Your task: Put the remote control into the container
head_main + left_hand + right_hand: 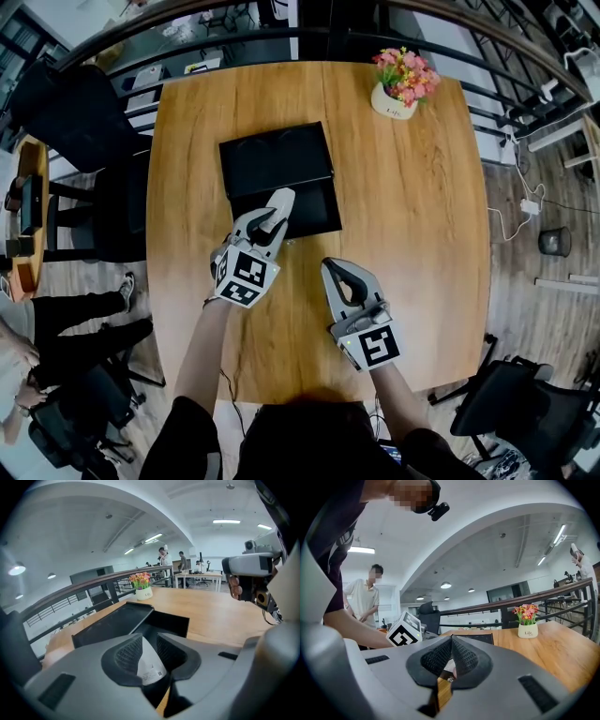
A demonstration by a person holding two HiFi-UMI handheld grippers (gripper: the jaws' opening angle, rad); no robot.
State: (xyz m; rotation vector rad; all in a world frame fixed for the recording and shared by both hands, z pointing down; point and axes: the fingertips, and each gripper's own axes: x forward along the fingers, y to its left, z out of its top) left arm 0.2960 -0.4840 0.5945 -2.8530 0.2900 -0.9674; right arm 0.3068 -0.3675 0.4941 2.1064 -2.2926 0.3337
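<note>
Remote control [149, 663], seemingly over container [174, 623], flowerpot [143, 594] beyond

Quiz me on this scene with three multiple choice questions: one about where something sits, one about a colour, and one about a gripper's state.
1. Where on the table is the flower pot?
A. far right corner
B. near left corner
C. dead centre

2. What colour is the container?
A. white
B. black
C. red

3. What is the left gripper doing?
A. open and empty
B. shut on nothing
C. shut on the remote control

Answers:
1 A: it stands by the far edge, right of the container.
2 B: its lid and walls are black.
3 C: the left gripper view shows the white remote control clamped between the jaws.
</note>
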